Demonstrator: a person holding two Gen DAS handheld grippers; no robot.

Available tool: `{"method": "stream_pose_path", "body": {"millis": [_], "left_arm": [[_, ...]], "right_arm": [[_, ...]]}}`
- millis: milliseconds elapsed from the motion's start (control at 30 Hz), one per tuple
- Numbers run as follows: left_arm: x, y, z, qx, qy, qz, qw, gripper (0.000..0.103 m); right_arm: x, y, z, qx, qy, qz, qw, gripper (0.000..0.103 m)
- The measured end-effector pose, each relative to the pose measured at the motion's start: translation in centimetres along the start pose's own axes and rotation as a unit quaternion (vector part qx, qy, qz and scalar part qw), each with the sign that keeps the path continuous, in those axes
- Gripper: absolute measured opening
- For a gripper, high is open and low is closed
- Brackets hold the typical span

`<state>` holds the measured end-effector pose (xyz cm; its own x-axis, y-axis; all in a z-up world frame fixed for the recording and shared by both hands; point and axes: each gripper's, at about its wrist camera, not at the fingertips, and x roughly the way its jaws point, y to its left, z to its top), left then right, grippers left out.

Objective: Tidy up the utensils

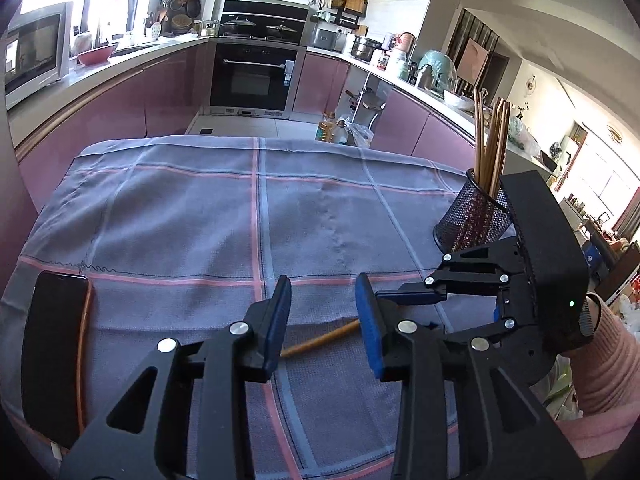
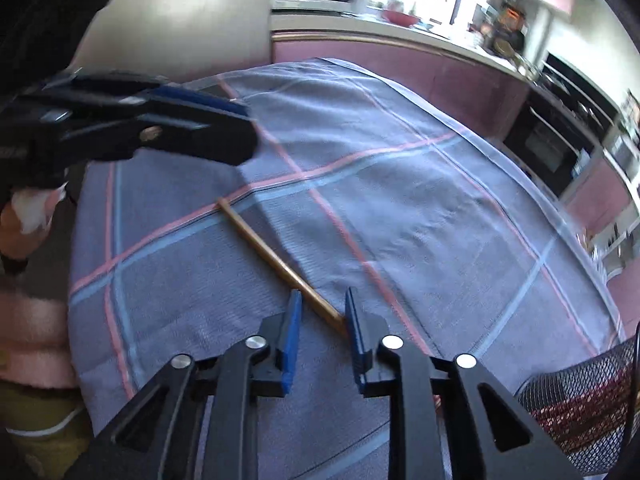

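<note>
A single brown wooden chopstick lies flat and slantwise on the near part of the checked cloth, while more chopsticks stand upright in a black mesh cup at the right edge.

A grey cloth with pink and pale blue check lines covers the bench. A dark phone lies flat at its near left corner. Behind stand pink-fronted cabinets, a black built-in oven, a microwave on the left counter, and a red bowl beside it.
</note>
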<state>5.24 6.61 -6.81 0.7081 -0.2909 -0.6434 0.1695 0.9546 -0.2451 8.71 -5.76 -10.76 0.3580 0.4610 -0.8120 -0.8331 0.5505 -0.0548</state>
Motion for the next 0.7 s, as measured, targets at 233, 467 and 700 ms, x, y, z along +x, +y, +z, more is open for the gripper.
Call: {"method": "stream_pose_path", "body": {"millis": [233, 467, 700], "left_arm": [[0.3, 0.7, 0.0, -0.009, 0.002, -0.005, 0.9999, 0.033], [1.6, 0.8, -0.2, -0.012, 0.013, -0.016, 0.9997, 0.033], [2.0, 0.9, -0.4, -0.016, 0.019, -0.017, 0.9995, 0.033]], "right_arm": [[-0.3, -3.2, -0.2, 0.115, 0.018, 0.017, 0.993, 0.011], [0.4, -2.7, 0.4, 0.072, 0.024, -0.014, 0.997, 0.017], [0.8, -2.0, 1.1, 0.050, 0.017, -0.024, 0.998, 0.006]]}}
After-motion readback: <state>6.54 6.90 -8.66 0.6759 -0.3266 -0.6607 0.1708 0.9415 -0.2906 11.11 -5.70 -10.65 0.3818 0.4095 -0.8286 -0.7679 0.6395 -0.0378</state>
